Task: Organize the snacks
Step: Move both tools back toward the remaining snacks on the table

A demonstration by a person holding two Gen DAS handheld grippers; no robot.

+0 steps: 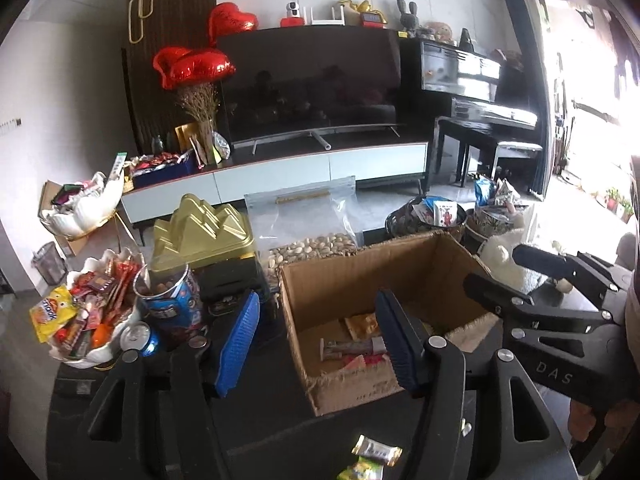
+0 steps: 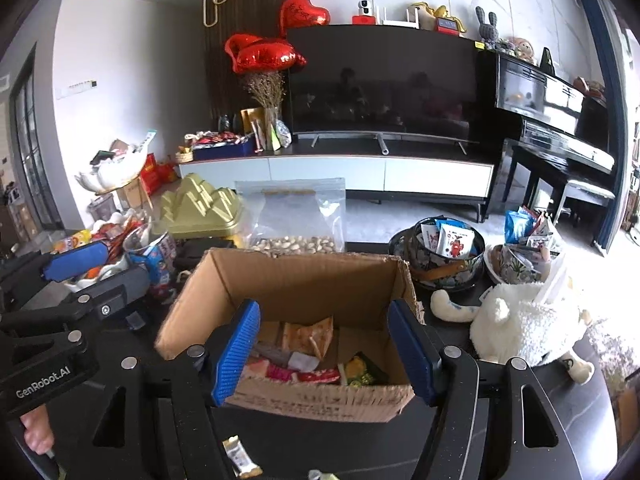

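Note:
An open cardboard box (image 1: 360,276) (image 2: 296,280) sits on the dark table with several wrapped snacks (image 2: 312,356) inside. My left gripper (image 1: 320,340) is open and empty, just left of and above the box's near wall. My right gripper (image 2: 324,348) is open and empty, hovering over the box's near wall. Loose wrapped candies (image 1: 376,450) (image 2: 242,458) lie on the table in front of the box. The right gripper also shows in the left wrist view (image 1: 516,276), and the left gripper in the right wrist view (image 2: 76,260).
A white shell dish heaped with snacks (image 1: 86,312), a blue can (image 1: 174,300), a gold mountain-shaped tin (image 1: 204,232) and a pistachio bag (image 1: 308,224) stand left and behind. Patterned bowls of packets (image 2: 444,252) and a white plush sheep (image 2: 528,320) sit to the right.

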